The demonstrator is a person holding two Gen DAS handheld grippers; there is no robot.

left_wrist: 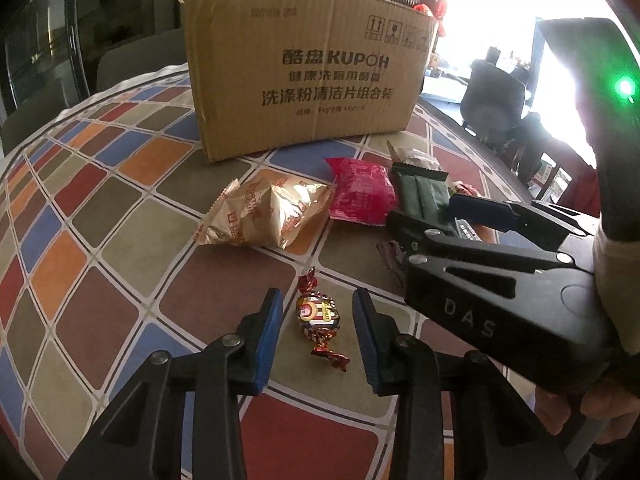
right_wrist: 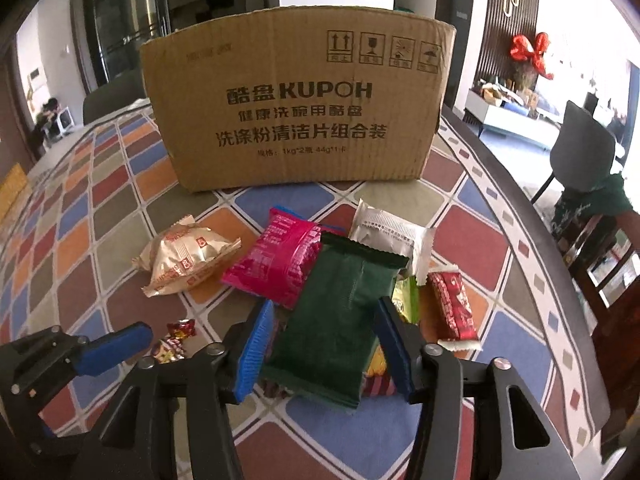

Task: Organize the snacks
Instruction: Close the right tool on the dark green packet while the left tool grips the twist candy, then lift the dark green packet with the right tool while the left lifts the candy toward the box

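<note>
Candy (left_wrist: 316,312): between my left hand-held gripper's (left_wrist: 316,340) open jaws, untouched.
Right hand-held gripper (right_wrist: 326,344): mine, open astride green packet (right_wrist: 340,320).

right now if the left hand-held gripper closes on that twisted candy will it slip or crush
The twisted candy looks small and light, so it likely lifts easily. Its shiny foil wrapper may slide a little against the blue pads. The rounded middle suggests a firm core, so crushing seems unlikely, though the twisted ends would just flop.

Left claw (left_wrist: 316,322) spread wide, straddling foil candy (left_wrist: 318,318) on checkered surface (left_wrist: 120,216); cardboard box (left_wrist: 304,68) behind snack packets (left_wrist: 272,212)
</note>
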